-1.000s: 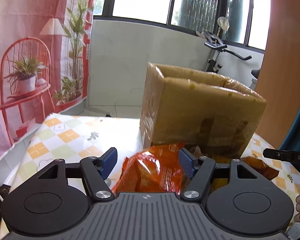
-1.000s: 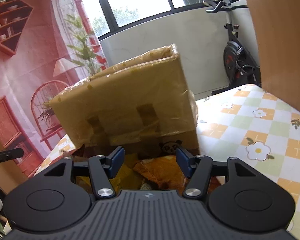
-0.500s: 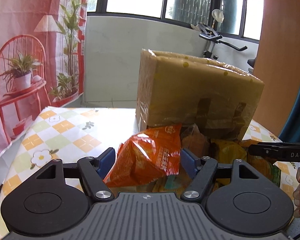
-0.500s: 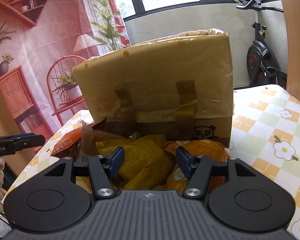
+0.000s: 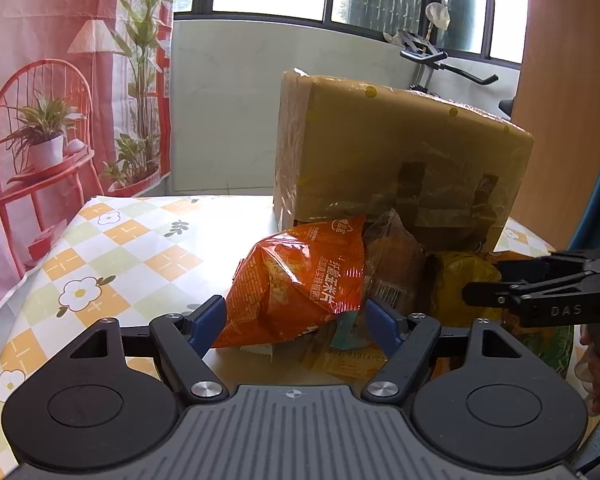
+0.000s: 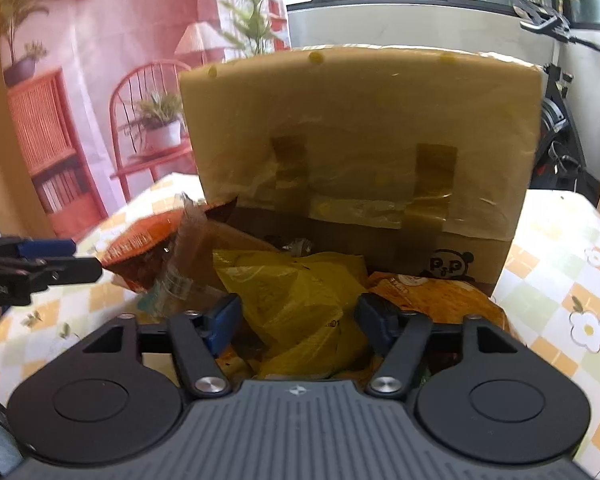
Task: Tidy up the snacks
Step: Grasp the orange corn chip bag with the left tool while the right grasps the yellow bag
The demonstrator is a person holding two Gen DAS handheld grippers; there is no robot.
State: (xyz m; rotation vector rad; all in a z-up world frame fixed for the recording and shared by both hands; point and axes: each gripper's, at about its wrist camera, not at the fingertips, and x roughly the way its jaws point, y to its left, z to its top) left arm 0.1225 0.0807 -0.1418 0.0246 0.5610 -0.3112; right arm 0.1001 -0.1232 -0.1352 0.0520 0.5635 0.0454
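A pile of snack bags lies on the table in front of a taped cardboard box [image 5: 396, 160], which also shows in the right wrist view [image 6: 360, 144]. An orange chip bag [image 5: 300, 280] sits between the open jaws of my left gripper [image 5: 296, 320], untouched as far as I can see. A yellow bag [image 6: 296, 300] lies between the open jaws of my right gripper [image 6: 300, 320]. Another orange bag [image 6: 432, 296] lies to its right. The right gripper's fingers [image 5: 500, 292] enter the left wrist view from the right, near a yellow bag [image 5: 456, 280].
The table has a checked flower-pattern cloth [image 5: 112, 248]. A clear-wrapped brown snack [image 5: 392, 264] leans against the box. A printed red backdrop hangs at the left. An exercise bike [image 6: 556, 92] stands behind the box. My left gripper [image 6: 40, 268] shows at the left of the right wrist view.
Both grippers have pulled back and lowered toward the snack pile. The box looks farther off and more of the bags shows. The jaws stayed open.
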